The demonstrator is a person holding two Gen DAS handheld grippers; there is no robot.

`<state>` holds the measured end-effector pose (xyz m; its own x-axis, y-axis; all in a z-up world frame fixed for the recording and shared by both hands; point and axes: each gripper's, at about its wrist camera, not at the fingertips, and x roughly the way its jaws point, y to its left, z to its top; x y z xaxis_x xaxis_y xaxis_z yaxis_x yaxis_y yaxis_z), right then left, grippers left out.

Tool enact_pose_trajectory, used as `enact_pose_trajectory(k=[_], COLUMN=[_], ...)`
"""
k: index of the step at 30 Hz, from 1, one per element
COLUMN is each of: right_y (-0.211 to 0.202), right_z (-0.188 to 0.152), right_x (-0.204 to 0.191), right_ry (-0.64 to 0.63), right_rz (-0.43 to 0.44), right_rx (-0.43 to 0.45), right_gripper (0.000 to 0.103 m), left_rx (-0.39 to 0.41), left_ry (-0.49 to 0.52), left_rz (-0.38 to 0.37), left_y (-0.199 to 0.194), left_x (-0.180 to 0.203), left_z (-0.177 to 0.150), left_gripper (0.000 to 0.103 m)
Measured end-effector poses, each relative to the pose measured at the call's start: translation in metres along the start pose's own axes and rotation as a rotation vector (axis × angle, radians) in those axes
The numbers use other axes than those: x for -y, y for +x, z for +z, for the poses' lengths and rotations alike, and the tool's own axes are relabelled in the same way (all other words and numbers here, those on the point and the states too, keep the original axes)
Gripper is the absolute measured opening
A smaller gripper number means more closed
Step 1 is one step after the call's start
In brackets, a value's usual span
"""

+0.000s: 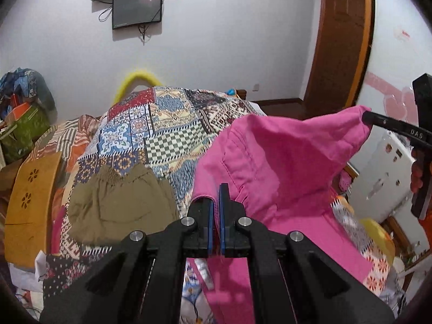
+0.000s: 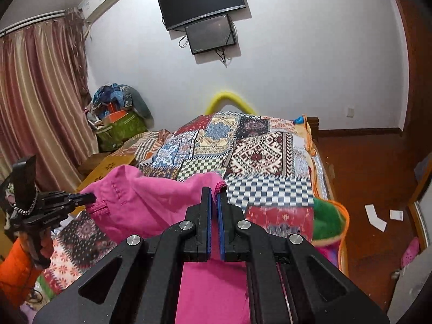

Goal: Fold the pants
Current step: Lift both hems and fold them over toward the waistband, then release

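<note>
Your left gripper (image 1: 216, 189) and right gripper (image 2: 213, 193) pinch the soft, light pink pants (image 1: 283, 156) by the waistband corners above the bed (image 2: 270, 189).

- The patchwork bedspread (image 2: 259, 156) is the landmark: its far half, toward the white wall, lies bare and open to a gripper.
- On its near left part an olive garment (image 1: 121, 205) lies flat and takes up that patch.
- The pink pants (image 1: 283, 162) hang lifted across its near edge, pinched between the left gripper (image 1: 216, 189) and right gripper (image 2: 214, 193), blocking the way straight ahead.
- Off its left side a carved wooden board (image 1: 29, 202) and a clutter pile (image 2: 118, 113) crowd the gap.
- Off its right side the wooden floor (image 2: 372, 178) is open, with scattered paper slips (image 2: 375, 216).
</note>
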<state>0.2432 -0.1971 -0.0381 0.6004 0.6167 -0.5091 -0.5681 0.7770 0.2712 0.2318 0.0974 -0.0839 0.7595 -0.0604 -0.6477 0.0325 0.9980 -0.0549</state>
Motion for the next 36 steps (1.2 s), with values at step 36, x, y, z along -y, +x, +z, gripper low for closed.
enact_pose_trajectory(k=[36], right_y=[-0.033], right_z=[-0.209], right_x=[0.002], right_ry=[0.168], right_rz=[-0.051], right_rx=[-0.369], right_gripper=[0.004], left_rx=[-0.202], left_ry=[0.007], left_rz=[-0.028], left_y=[-0.038], left_x=[0.024], left_z=[-0.19], left_gripper=[0.007])
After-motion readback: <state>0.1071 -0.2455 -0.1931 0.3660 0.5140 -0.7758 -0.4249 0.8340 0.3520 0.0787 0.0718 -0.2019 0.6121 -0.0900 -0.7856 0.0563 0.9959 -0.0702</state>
